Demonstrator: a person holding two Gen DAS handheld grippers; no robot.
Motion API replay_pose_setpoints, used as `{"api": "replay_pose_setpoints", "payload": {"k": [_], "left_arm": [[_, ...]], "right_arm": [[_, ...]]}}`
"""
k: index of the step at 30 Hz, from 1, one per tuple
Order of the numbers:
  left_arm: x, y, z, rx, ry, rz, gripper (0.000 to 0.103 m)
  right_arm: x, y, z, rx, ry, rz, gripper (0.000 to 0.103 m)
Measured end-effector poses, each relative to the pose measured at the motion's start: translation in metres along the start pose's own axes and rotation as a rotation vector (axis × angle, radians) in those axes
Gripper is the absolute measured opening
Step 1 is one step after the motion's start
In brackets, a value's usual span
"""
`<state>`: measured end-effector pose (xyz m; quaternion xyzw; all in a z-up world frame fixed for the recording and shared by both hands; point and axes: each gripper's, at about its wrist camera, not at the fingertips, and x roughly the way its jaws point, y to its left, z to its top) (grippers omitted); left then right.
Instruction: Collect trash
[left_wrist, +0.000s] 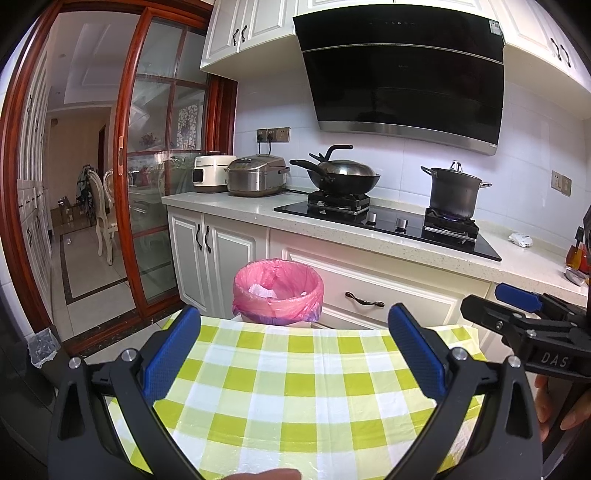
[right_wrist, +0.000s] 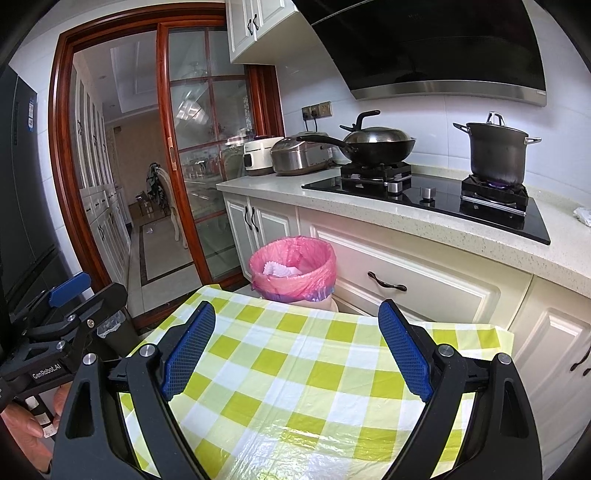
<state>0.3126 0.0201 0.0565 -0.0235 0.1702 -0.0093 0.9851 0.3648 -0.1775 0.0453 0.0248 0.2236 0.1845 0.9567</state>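
A bin lined with a pink bag (left_wrist: 278, 291) (right_wrist: 293, 269) stands on the floor beyond the far edge of a table with a green-and-white checked cloth (left_wrist: 295, 391) (right_wrist: 295, 380). White crumpled paper (left_wrist: 263, 291) (right_wrist: 279, 270) lies inside it. A crumpled white wrapper (left_wrist: 521, 239) (right_wrist: 583, 215) lies on the counter right of the stove. My left gripper (left_wrist: 294, 325) is open and empty above the cloth; it also shows at the left of the right wrist view (right_wrist: 70, 286). My right gripper (right_wrist: 297, 321) is open and empty above the cloth; it also shows in the left wrist view (left_wrist: 517, 295).
White cabinets carry a stone counter (left_wrist: 369, 240) with a black hob, a wok (left_wrist: 340, 173) and a pot (left_wrist: 456, 192) over a lit flame. Rice cookers (left_wrist: 255, 175) stand at the counter's left end. A sliding glass door (left_wrist: 159, 147) is on the left. An orange object (left_wrist: 578, 254) sits at far right.
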Motion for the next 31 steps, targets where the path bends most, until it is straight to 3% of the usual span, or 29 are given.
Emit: {"api": "replay_pose_setpoints", "payload": {"k": [12,20,31], "left_arm": [[0.0004,-0.0056,-0.0020,0.032,0.007,0.007,0.098],[0.0038,-0.0032,-0.0057,0.015,0.025,-0.021,0.098],[0.0066,-0.0046,-0.0045,0.000,0.021,0.001,0.098]], "right_arm": [[-0.0019,0.0013,-0.0032,0.003,-0.002,-0.002,0.085],[-0.0040,-0.0003,-0.0047,0.003,-0.002,-0.005,0.085],[-0.0078,-0.0022,-0.0076,0.005,-0.002,-0.008,0.085]]}}
